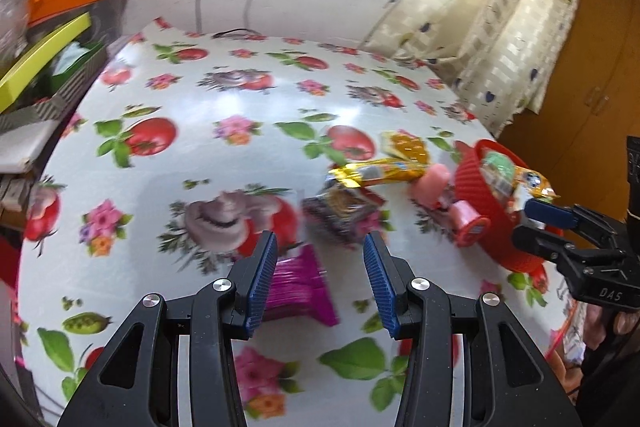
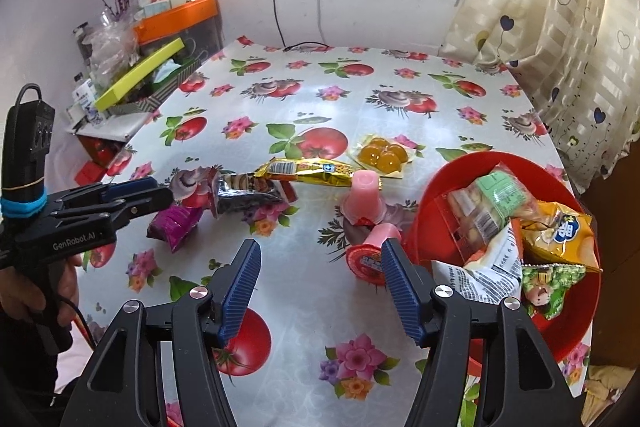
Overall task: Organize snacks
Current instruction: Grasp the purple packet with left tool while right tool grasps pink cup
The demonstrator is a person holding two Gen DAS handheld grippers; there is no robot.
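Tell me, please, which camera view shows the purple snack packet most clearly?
The right wrist view: the purple snack packet lies sharp and fully visible. In the left wrist view it is motion-blurred and partly hidden behind a left claw finger.

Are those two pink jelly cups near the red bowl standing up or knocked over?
One each. The farther jelly cup stands upside down, wide rim on the tablecloth. The nearer jelly cup lies tipped on its side, red lid facing the camera, beside the red bowl.

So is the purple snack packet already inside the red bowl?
No, the purple packet lies on the table, far from the red bowl.
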